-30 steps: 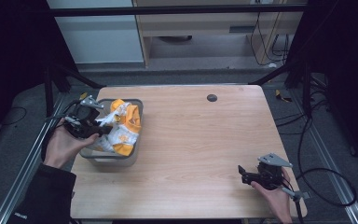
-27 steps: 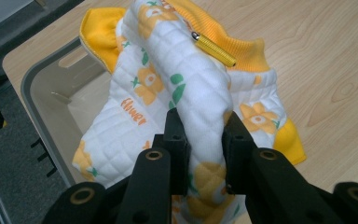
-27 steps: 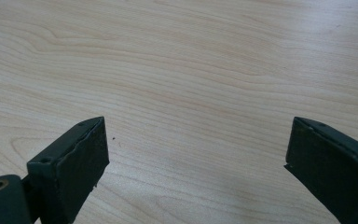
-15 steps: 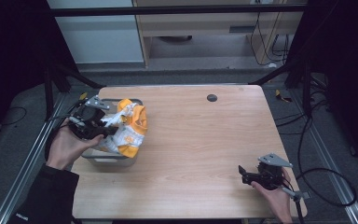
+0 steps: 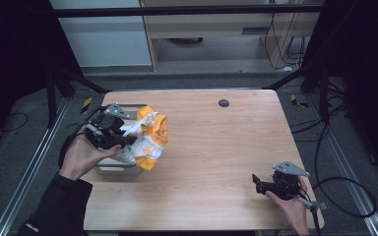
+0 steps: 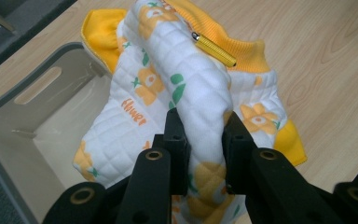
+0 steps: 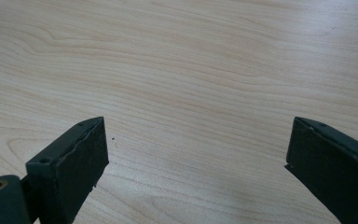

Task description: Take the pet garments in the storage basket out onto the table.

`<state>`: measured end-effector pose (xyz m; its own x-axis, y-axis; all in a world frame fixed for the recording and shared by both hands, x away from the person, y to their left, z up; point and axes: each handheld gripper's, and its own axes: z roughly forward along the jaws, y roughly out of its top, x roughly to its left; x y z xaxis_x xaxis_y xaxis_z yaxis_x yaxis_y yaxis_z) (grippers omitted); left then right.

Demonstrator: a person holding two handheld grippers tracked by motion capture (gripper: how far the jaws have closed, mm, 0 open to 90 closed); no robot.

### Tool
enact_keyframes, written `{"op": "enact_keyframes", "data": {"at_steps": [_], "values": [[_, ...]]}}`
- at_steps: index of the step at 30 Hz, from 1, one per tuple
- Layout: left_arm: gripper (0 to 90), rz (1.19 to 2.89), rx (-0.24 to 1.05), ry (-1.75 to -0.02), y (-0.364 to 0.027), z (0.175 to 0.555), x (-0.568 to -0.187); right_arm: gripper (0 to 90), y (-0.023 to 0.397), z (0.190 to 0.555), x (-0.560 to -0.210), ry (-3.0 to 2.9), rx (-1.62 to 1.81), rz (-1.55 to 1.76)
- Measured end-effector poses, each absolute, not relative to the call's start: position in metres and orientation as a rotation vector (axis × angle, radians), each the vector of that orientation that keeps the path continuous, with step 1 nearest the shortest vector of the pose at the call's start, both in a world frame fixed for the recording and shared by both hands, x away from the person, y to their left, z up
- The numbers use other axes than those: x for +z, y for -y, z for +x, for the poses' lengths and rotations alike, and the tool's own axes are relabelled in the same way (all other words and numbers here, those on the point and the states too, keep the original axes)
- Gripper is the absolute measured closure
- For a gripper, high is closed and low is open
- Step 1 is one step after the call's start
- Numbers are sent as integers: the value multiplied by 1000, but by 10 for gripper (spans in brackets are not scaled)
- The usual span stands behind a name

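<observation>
A quilted white garment [image 5: 147, 137] with orange flowers and yellow trim hangs half out of a grey bin [image 5: 109, 168] at the table's left edge. My left gripper [image 5: 120, 140] is shut on a fold of that garment [image 6: 200, 93], lifted above the bin [image 6: 9, 135]; a yellow cylindrical toggle [image 6: 213, 49] shows near the collar. My right gripper [image 5: 259, 185] rests near the table's front right, open, its jaws spread wide over bare wood in the right gripper view [image 7: 196, 154].
A small dark round hole [image 5: 223, 103] sits in the wooden table [image 5: 216, 147] near its far edge. Cables [image 5: 344, 191] trail on the floor to the right. A metal frame surrounds the table.
The left gripper has pulled the garment up and to the right, out of the bin toward the table's middle. The right gripper has stayed put.
</observation>
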<state>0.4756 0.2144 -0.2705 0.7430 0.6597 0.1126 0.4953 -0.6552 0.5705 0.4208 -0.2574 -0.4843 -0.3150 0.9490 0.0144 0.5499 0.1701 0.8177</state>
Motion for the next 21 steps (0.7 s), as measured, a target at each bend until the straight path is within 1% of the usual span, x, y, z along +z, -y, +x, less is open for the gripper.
{"op": "enact_keyframes", "data": {"at_steps": [21], "values": [[753, 2503, 359, -736, -171, 475, -287, 54, 259, 421, -484, -1923, 1017, 1406]]}}
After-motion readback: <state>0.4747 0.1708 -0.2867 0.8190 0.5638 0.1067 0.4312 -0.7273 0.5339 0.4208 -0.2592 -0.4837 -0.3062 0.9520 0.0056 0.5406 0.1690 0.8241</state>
